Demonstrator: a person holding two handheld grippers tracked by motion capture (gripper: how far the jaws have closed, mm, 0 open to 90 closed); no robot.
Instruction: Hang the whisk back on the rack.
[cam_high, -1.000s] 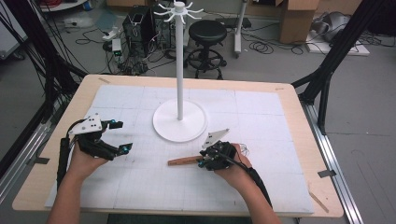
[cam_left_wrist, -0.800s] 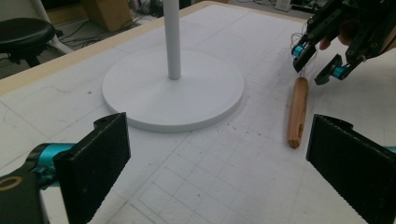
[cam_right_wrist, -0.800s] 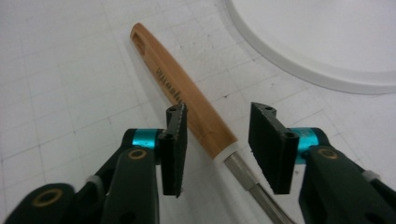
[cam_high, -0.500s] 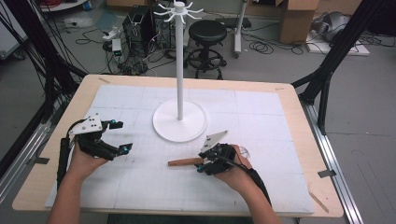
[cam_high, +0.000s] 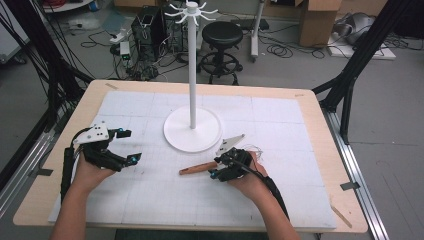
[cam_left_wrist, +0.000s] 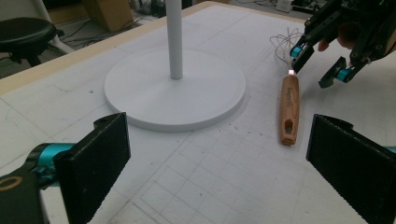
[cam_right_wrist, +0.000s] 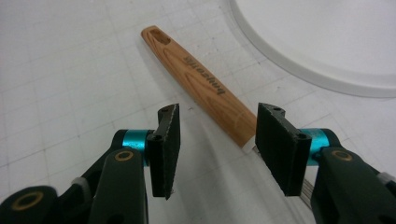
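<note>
1. Reaching in from the table's near edge, two forearms came up over the white mat (cam_high: 150, 200), each hand holding a gripper.
2. The left gripper (cam_high: 125, 146) sat toward the mat's left edge, its jaws spread wide with nothing between them; in the left gripper view its two black pads (cam_left_wrist: 98, 158) framed bare mat.
3. The right gripper (cam_high: 216, 167) rested right of the mat's middle, jaws parted and unclenched, straddling the near end of a whisk handle (cam_right_wrist: 201, 79) without visibly pressing it.
4. That wooden handle (cam_high: 198, 169) lay flat on the mat, pointing from the right gripper toward the left edge; a slot showed at its far tip and printed lettering ran along it.
5. Thin whisk wires (cam_left_wrist: 282, 44) looped out past the handle's other end, beside the right gripper (cam_left_wrist: 320, 67) as seen in the left gripper view.
6. A stand (cam_high: 192, 129) with a round white base stood just beyond the handle, apart from it, near the mat's centre; its post rose to a crown of hooks.
7. Beyond the table's far edge stood a black stool (cam_high: 222, 35), with cables on the floor.
</note>
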